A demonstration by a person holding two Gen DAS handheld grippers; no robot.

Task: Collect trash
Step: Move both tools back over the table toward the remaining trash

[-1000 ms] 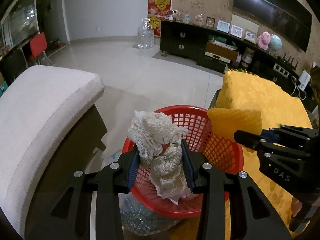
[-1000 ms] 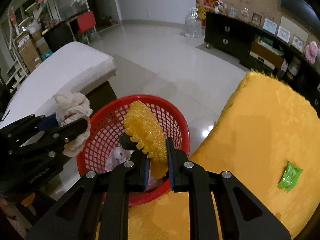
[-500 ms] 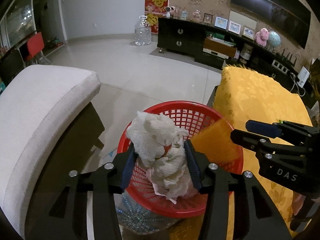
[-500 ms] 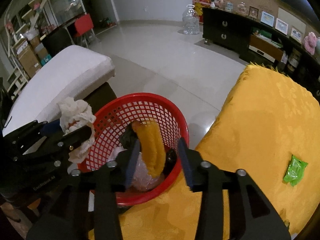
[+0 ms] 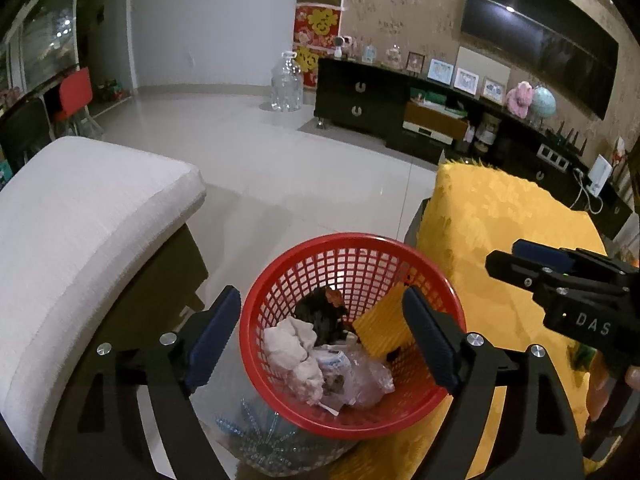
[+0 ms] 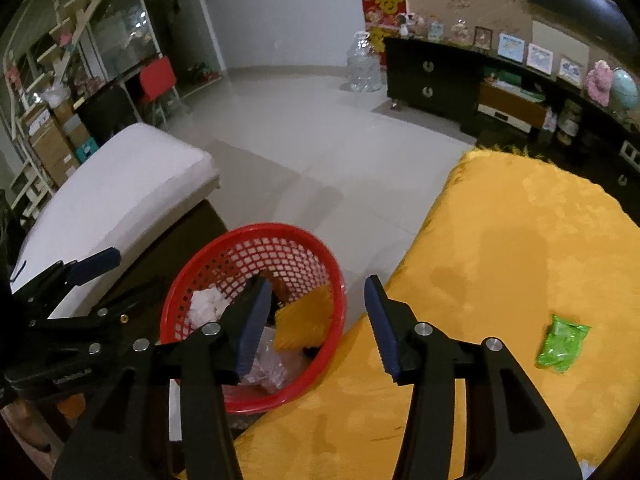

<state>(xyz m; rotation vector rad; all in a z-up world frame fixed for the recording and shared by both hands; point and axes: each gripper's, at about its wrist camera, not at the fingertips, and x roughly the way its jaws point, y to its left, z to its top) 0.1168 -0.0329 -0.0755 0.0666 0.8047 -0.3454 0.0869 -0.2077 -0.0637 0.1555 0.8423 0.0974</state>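
Both grippers, left gripper point(image 5: 320, 332) and right gripper point(image 6: 316, 324), are hovering empty, jaws just opening, dropping trash into the red basket point(image 5: 440, 304).

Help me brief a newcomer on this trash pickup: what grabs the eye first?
The red basket, holding a white wad and yellow sponge, sits beneath the open left gripper. To its right, a green wrapper lies on the yellow cloth.

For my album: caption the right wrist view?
Open right gripper over red plastic mesh basket of trash; green wrapper remains.
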